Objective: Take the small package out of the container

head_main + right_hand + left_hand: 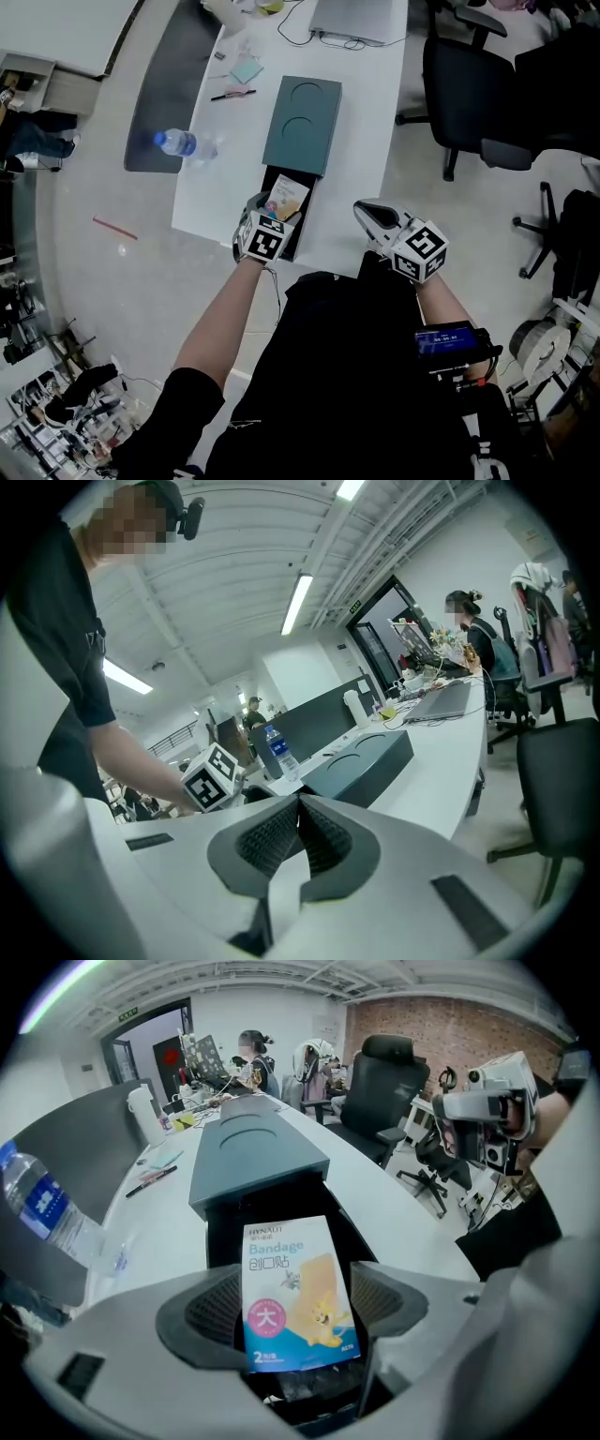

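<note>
A small bandage package [295, 1293], white and blue with a cartoon print, stands leaning in the open black container [281, 1202] at the near edge of the white table. My left gripper [295, 1314] straddles it, jaws wide and open, pads beside the package's edges without pressing. In the head view the package [286, 199] shows just past the left gripper [272, 212]. The container's teal lid [302, 122] lies right behind it. My right gripper [370, 214] hovers off the table's front edge to the right, shut with nothing between its pads [281, 841].
A water bottle [183, 143] lies on the table's left side, with a pen [232, 95] and notes behind it. A laptop [356, 19] sits at the far end. Black office chairs [469, 84] stand on the floor at the right.
</note>
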Demonstrator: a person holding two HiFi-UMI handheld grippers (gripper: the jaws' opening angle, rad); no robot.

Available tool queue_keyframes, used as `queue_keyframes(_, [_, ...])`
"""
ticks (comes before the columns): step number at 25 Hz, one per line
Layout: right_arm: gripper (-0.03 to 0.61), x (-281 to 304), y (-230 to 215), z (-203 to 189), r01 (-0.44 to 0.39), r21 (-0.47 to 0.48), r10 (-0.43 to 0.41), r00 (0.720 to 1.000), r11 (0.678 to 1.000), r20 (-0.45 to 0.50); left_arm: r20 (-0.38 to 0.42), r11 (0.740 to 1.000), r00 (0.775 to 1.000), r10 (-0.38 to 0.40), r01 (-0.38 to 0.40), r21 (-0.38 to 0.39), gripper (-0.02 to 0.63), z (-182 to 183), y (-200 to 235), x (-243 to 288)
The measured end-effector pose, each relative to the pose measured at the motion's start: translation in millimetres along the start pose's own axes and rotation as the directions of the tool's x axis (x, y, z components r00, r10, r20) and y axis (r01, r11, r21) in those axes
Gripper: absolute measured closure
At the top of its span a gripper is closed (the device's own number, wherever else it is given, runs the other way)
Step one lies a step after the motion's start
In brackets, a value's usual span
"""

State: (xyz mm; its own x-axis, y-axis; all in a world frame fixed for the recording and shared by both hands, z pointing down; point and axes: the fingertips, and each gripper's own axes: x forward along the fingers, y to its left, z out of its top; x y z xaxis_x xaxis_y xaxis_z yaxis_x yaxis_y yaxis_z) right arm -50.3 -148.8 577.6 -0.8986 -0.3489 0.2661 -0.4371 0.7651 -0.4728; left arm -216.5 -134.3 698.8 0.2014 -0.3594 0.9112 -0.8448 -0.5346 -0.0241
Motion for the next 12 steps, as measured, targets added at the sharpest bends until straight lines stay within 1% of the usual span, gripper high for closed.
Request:
queue_keyframes(5, [0.552, -2.1, -3.5, -3.0, 0.017, 0.013, -0.017, 1.0, 1.0, 0.007, -0.086, 1.0, 0.996, 0.006, -0.005, 0.019, 0.232, -5.5, 5.5, 11.7])
queue_keyframes(8, [0.552, -4.4, -6.4, -4.7, 0.024, 0.019, -0.024, 1.0, 1.0, 0.007, -0.117, 0.999, 0.993, 0.019, -0.015, 0.031, 0.227, -2.5, 8.0, 16.1])
queue_keyframes(12, [0.552, -8.5, -8.8, -5.1, 0.031, 0.028, -0.031, 0.999, 0.999, 0.006, -0.164, 1.0, 0.986, 0.004, -0.001, 0.019, 0.225, -0.3, 5.6, 21.6])
